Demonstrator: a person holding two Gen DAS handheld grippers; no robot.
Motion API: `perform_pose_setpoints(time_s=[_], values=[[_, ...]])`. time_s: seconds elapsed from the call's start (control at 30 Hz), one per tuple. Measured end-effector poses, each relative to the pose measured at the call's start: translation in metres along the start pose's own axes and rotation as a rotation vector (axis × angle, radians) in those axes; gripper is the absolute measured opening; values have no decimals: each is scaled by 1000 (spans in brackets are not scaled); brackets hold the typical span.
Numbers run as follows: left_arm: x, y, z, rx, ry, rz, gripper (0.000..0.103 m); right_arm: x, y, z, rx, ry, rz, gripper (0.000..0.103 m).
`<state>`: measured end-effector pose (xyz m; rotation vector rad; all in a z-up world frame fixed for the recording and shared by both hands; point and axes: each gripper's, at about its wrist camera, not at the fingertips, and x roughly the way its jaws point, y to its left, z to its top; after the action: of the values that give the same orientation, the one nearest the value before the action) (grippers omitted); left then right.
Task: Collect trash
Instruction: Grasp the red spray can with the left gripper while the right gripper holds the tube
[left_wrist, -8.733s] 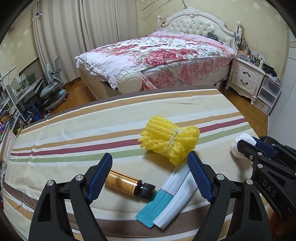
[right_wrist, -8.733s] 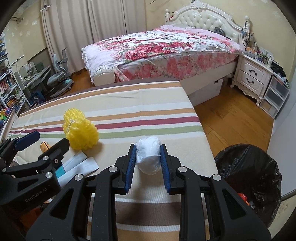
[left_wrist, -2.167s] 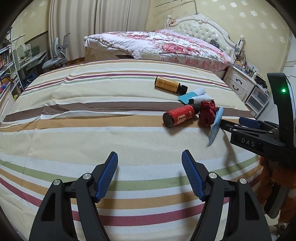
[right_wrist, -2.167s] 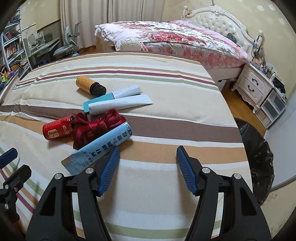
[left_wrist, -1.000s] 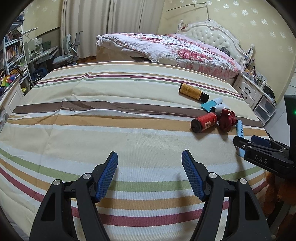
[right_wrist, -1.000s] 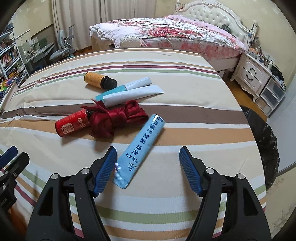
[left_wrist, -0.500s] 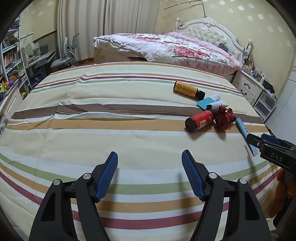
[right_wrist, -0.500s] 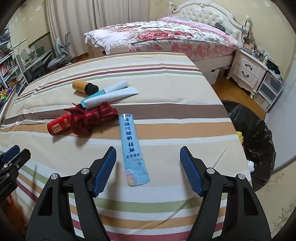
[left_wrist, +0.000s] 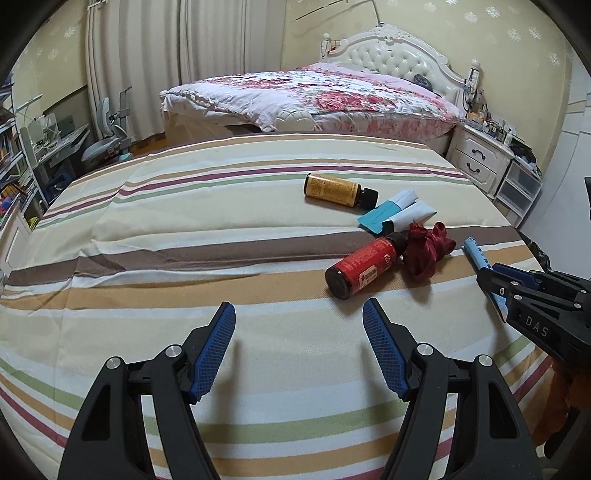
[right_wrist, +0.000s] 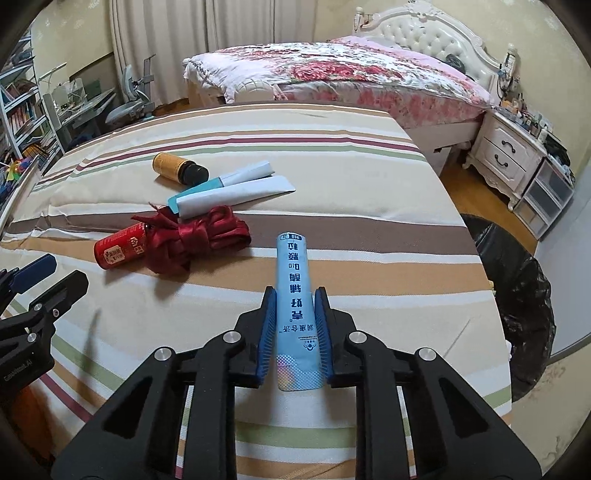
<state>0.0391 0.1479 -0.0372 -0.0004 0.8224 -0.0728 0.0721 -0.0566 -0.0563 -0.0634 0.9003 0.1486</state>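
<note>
Trash is spread over the striped cloth (right_wrist: 369, 177), and one piece, a light blue sachet (right_wrist: 295, 295), is clamped lengthwise between the pads of the right gripper (right_wrist: 295, 295), its far end pointing away from the camera. Beyond and to the left of the sachet a bundle of red ribbon (right_wrist: 199, 240) is seen touching a red bottle (right_wrist: 118, 249) that lies on its side. Farther beyond the sachet, white and teal paper packets (right_wrist: 236, 192) and an amber bottle (right_wrist: 177, 168) are laid. A black trash bag (right_wrist: 517, 295) is seen to the right of the sachet, off the cloth's edge. The left gripper (left_wrist: 299, 332) is held with its jaws spread wide and nothing between them, left of the sachet above bare cloth.
</note>
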Motion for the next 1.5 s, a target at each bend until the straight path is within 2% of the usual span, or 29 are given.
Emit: perform_pose_setpoints(time_s=[0.53,0.57,0.63,0.8,1.17,1.2,1.27,1.3,1.33,1.5], values=[[32,-27,25,102,25,-35,69,6,-11,6,20,-19,7,21],[34,-28,25,107,28,-44,67,6,-11,5,22,-20,8,21],[35,-30,25,122,38,-59,50,6,-11,5,22,-23,6,21],[35,-35,20,151,50,-76,25,6,-9,4,13,-26,-3,21],[18,-27,4,104,63,-71,25,4,-11,2,29,-27,21,24],[17,-26,3,98,63,-70,28,4,-11,2,29,-27,25,25],[18,-25,5,87,63,-64,44,4,-11,2,30,-28,23,43],[18,-24,6,74,61,-61,53,4,-12,1,33,-28,20,47],[19,-22,7,61,59,-62,56,4,-12,0,34,-29,21,48],[24,-14,12,9,72,-74,56,3,-15,0,48,-27,24,46]])
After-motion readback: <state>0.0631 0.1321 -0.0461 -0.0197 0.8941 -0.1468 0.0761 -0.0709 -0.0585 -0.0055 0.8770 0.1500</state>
